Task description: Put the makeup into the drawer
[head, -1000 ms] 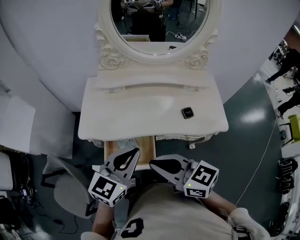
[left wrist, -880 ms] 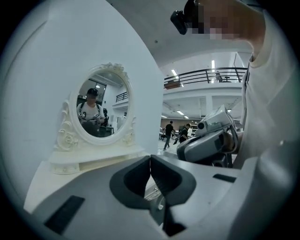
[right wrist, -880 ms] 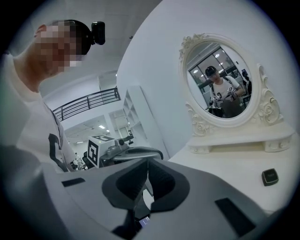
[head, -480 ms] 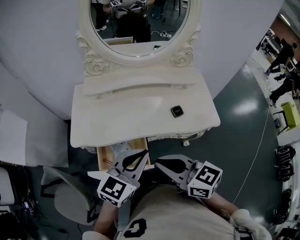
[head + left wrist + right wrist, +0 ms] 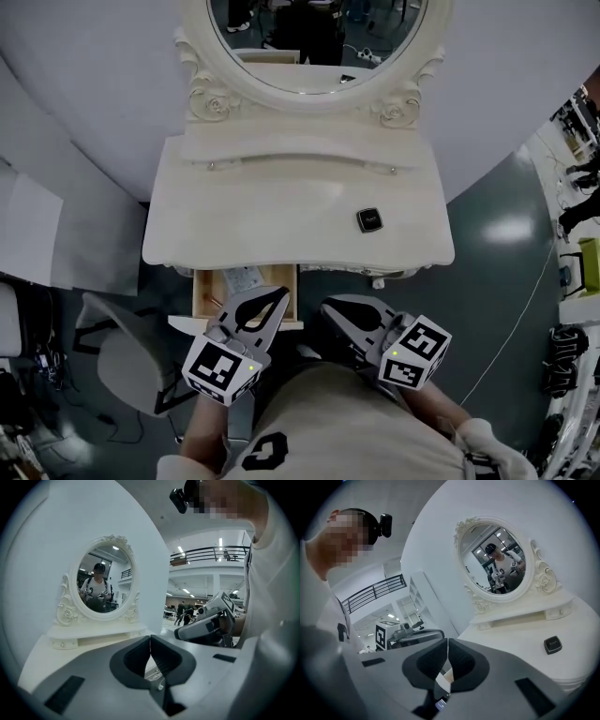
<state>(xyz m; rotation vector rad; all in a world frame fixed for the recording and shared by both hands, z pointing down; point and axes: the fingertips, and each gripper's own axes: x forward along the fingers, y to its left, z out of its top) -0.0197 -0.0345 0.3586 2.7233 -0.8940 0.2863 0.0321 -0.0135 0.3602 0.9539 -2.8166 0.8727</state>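
Observation:
A small black makeup compact point(image 5: 370, 220) lies on the right part of the white dressing table point(image 5: 234, 225); the right gripper view also shows the compact point(image 5: 553, 644). Below the table's front edge a wooden drawer point(image 5: 208, 298) stands pulled out, with some pale items inside. My left gripper point(image 5: 280, 296) hovers over the drawer's right corner, shut and empty. My right gripper point(image 5: 327, 307) hangs beside it, in front of the table edge, also shut on nothing. Each gripper view shows closed jaws, for the left gripper point(image 5: 150, 640) and for the right gripper point(image 5: 447, 642).
An oval mirror point(image 5: 319, 37) in an ornate white frame stands at the table's back above a low shelf point(image 5: 300, 159). A grey chair point(image 5: 131, 361) sits on the left by the drawer. Dark floor point(image 5: 497, 272) spreads to the right.
Both grippers have shifted a little in front of the table, the right one rolling slightly. Both have stayed shut. The compact has not moved.

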